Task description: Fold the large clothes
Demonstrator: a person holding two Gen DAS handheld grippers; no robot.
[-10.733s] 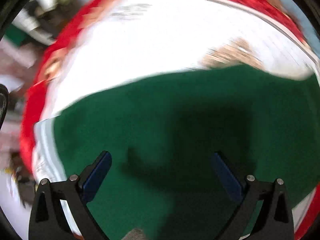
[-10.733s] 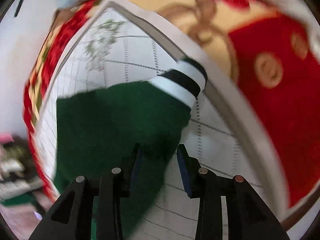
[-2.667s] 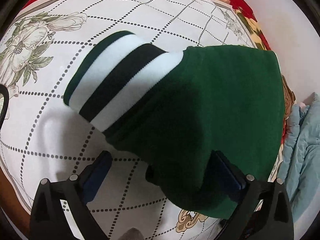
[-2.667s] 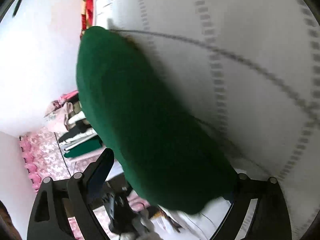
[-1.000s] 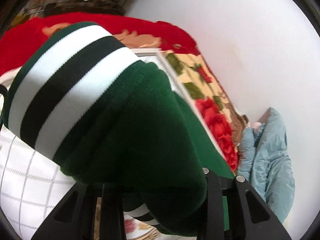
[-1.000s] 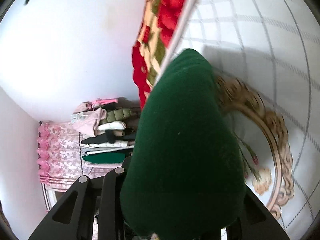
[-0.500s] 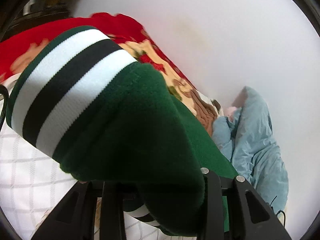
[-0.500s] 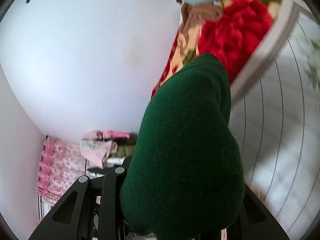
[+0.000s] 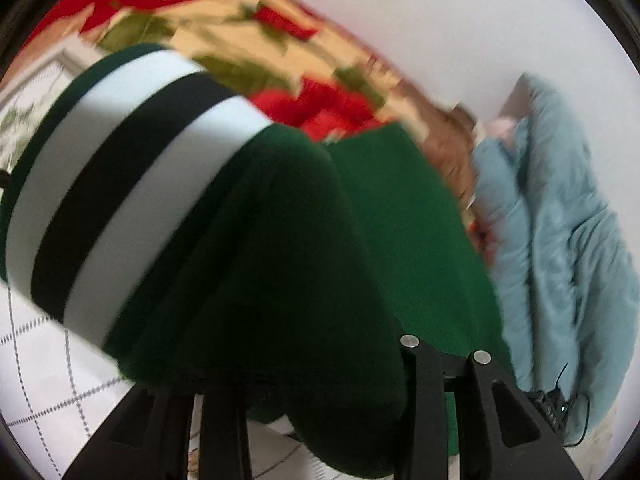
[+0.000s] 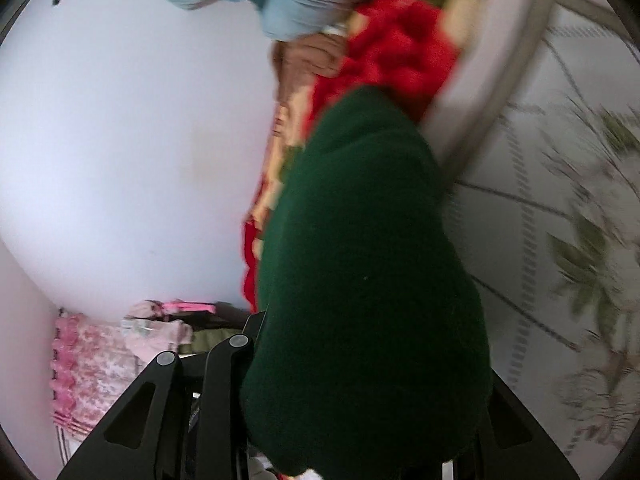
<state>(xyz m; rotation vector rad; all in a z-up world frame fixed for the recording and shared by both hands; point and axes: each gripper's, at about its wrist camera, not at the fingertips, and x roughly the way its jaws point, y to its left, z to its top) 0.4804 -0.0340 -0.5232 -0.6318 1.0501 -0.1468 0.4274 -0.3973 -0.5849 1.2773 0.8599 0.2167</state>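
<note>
Moved: green garment (image 9: 304, 264) carried off quilted bedspread (image 10: 568, 240) centre toward blue jacket (image 9: 560, 220) at its edge | striped hem (image 9: 120, 184) lifted above bedspread | left gripper (image 9: 320, 432), right gripper (image 10: 360, 420) both clenched on garment, left jaws just widened slightly | tip: keep both corners level, lower flat.

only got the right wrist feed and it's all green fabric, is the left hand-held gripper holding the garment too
observer: Yes, the left hand-held gripper is closed on the same green garment, with fabric bunched over its fingers.
operator: which part has it got
observer: Near the ribbed band with white and black stripes, which juts out to the left of the grip.
operator: anything beside it
observer: A small black device with a thin cable lies at the foot of the light blue garment, to the right of the gripper.
</note>
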